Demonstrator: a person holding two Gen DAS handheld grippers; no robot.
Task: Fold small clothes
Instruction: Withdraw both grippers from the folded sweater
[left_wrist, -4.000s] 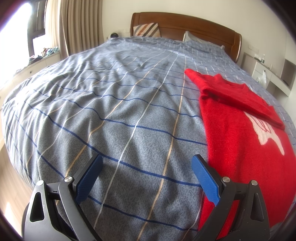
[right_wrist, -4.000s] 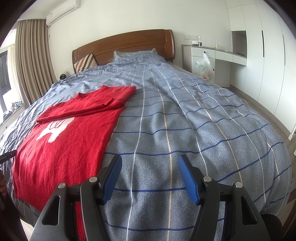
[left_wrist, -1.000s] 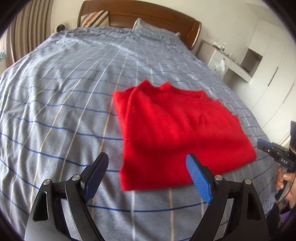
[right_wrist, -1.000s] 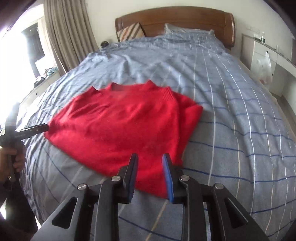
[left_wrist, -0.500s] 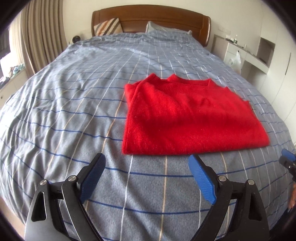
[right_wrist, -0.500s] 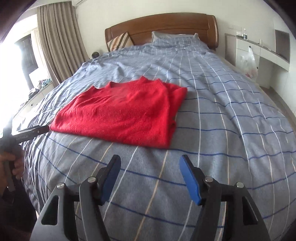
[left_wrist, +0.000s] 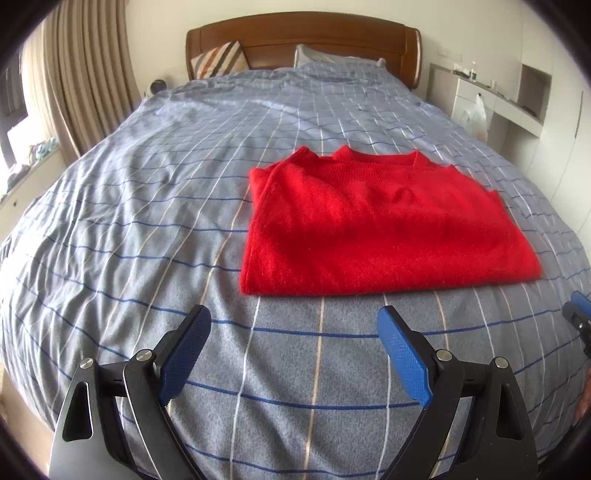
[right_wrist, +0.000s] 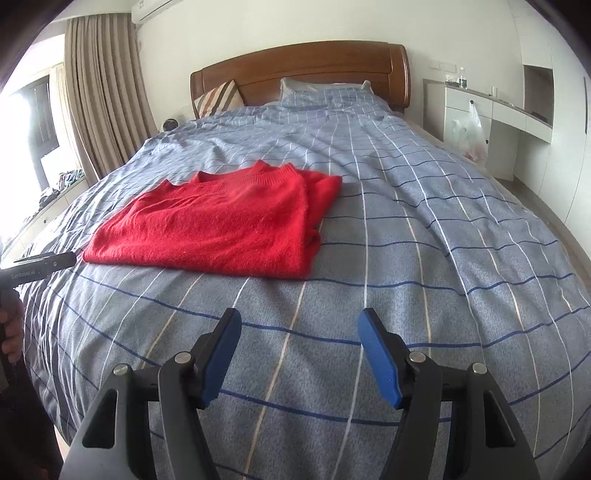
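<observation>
The red sweater (left_wrist: 384, 229) lay folded into a neat flat rectangle on the blue-grey checked bedspread (left_wrist: 147, 221), toward the near half of the bed. Its ribbed neckline faced the far end, toward the wooden headboard (left_wrist: 303, 44), and its fuzzy knit surface was smooth apart from a small wrinkle near the collar. In the right wrist view the layered edges of the fold showed along the sweater's right side, one layer stacked over another, with the near edge straight and even.

The left gripper (left_wrist: 293, 350) hovered over bare bedspread just near of the sweater's near edge, its blue-padded jaws spread wide with nothing between them. The right gripper (right_wrist: 301, 350) hung over the bedspread near and to the right of the sweater, its jaws also apart and empty, touching no cloth.

A striped cushion (left_wrist: 221, 59) and a pillow (left_wrist: 332, 55) leaned against the headboard. At the far right a white plastic bag (right_wrist: 469, 133) hung at the front of a white desk unit (right_wrist: 491, 107); something pale and reddish showed inside it, too small to make out. Beige curtains (right_wrist: 96, 103) hung at the left.
</observation>
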